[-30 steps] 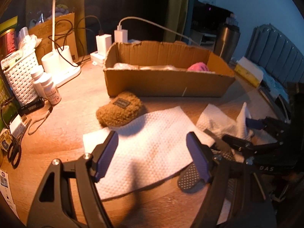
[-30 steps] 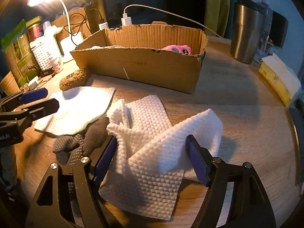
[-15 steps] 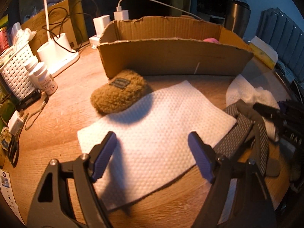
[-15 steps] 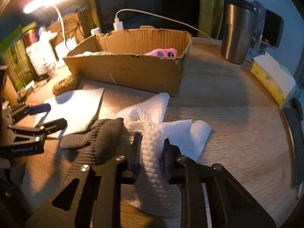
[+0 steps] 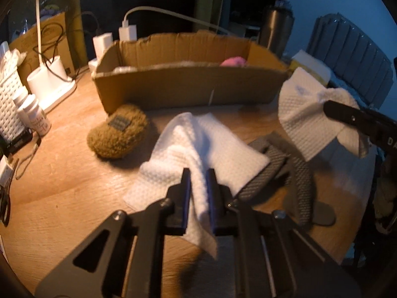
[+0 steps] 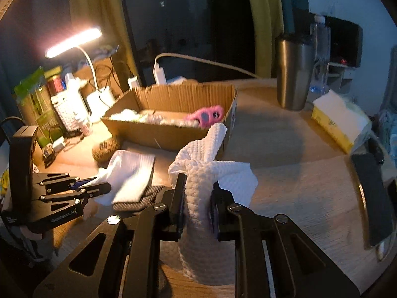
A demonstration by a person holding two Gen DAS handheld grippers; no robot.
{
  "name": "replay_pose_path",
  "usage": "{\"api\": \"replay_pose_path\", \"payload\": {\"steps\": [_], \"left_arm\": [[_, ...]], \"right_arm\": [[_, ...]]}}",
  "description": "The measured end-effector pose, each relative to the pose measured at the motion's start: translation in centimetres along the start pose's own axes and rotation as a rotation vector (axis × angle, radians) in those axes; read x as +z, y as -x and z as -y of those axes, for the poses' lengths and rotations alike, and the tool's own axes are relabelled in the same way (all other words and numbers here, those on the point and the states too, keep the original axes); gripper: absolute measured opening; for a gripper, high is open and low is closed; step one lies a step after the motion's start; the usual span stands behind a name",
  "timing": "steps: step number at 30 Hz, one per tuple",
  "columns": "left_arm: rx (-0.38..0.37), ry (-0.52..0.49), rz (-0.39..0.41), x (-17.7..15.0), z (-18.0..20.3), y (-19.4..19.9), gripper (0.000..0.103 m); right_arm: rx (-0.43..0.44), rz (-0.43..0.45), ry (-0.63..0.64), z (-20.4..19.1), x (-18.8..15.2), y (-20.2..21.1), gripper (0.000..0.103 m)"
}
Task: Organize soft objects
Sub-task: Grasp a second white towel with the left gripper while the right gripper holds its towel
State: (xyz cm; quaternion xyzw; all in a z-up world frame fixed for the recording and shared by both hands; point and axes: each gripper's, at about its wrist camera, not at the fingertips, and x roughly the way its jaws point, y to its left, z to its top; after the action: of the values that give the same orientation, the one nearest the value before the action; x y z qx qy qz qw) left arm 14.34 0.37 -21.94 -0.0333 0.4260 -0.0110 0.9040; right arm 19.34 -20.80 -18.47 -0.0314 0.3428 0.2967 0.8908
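Note:
My left gripper (image 5: pixel 198 193) is shut on a white waffle cloth (image 5: pixel 198 149), its far part still on the table. My right gripper (image 6: pixel 197 198) is shut on a second white waffle cloth (image 6: pixel 201 173) and holds it lifted off the table; it hangs at the right in the left wrist view (image 5: pixel 307 114). A grey knit sock or glove (image 5: pixel 280 168) lies on the table between them. A brown fuzzy pouch (image 5: pixel 119 131) lies in front of the cardboard box (image 5: pixel 188 92), which holds a pink soft item (image 6: pixel 206 116) and white cloths.
A desk lamp (image 6: pixel 74 42), white basket (image 5: pixel 7 104), small bottle (image 5: pixel 37 119), chargers and cables stand at the back left. A steel tumbler (image 6: pixel 294 74) and a tissue box (image 6: pixel 340 121) stand at the right. Scissors (image 5: pixel 5 198) lie at the left edge.
My left gripper closed on the flat white cloth and bunched it up. My right gripper, shut on its cloth, lifted it up off the table.

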Motion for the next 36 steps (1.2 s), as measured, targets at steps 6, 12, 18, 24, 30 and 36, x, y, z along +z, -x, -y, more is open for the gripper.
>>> {"api": "replay_pose_path", "payload": {"steps": [6,12,18,24,30,36], "left_arm": [[-0.027,-0.001,0.082,1.5,0.5,3.1,0.012],[-0.051,-0.005,0.164,3.0,1.2,6.4,0.012],[-0.047,-0.048,0.224,4.0,2.3,8.2,0.012],[-0.005,-0.027,0.054,2.8,0.9,3.9,0.035],[0.031,0.008,-0.006,1.2,-0.2,1.5,0.073],[0.038,-0.027,-0.095,0.4,0.7,-1.3,0.073]], "right_arm": [[-0.01,0.04,0.009,-0.3,0.9,1.6,0.019],[-0.017,0.079,0.022,-0.7,1.7,2.9,0.019],[-0.019,0.114,0.034,-1.0,2.5,3.9,0.019],[-0.013,0.107,0.034,-1.1,2.2,3.8,0.019],[-0.011,0.09,0.017,-0.5,1.8,3.1,0.019],[-0.007,0.088,0.004,0.1,1.5,2.9,0.019]]}}
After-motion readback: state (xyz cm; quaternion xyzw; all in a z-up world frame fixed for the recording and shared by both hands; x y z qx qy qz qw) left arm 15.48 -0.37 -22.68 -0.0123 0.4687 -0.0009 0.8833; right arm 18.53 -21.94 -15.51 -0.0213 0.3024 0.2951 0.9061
